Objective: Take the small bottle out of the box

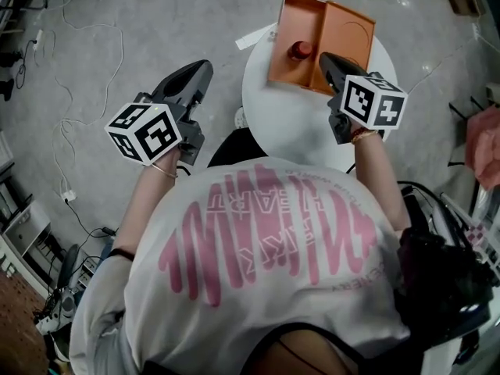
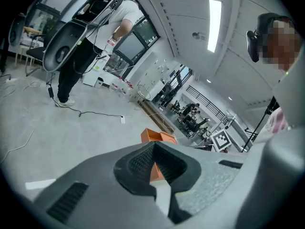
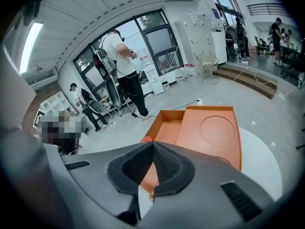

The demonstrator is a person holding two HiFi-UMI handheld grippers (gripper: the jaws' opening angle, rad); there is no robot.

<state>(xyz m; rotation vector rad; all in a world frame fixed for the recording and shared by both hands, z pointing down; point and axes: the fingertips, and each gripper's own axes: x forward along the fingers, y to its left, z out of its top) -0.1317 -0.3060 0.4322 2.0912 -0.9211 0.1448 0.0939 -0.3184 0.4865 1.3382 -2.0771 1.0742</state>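
Observation:
An open orange box (image 1: 344, 33) lies on the round white table (image 1: 289, 119). In its left compartment stands the small bottle (image 1: 300, 51) with a red cap. My right gripper (image 1: 326, 59) is shut and empty, its tip just right of the bottle over the box's near edge. In the right gripper view the box (image 3: 214, 128) fills the middle, and only a sliver of the red cap (image 3: 146, 139) peeks over the jaws (image 3: 152, 143). My left gripper (image 1: 205, 69) is shut and empty over the floor left of the table. It (image 2: 153, 146) points toward the box (image 2: 157, 136).
Cables and a power strip (image 1: 69, 196) run over the grey floor at the left. A white paper strip (image 1: 256, 37) lies beside the table's far left edge. People stand in the room (image 3: 124, 70). Equipment and a pink cloth (image 1: 484, 143) crowd the right side.

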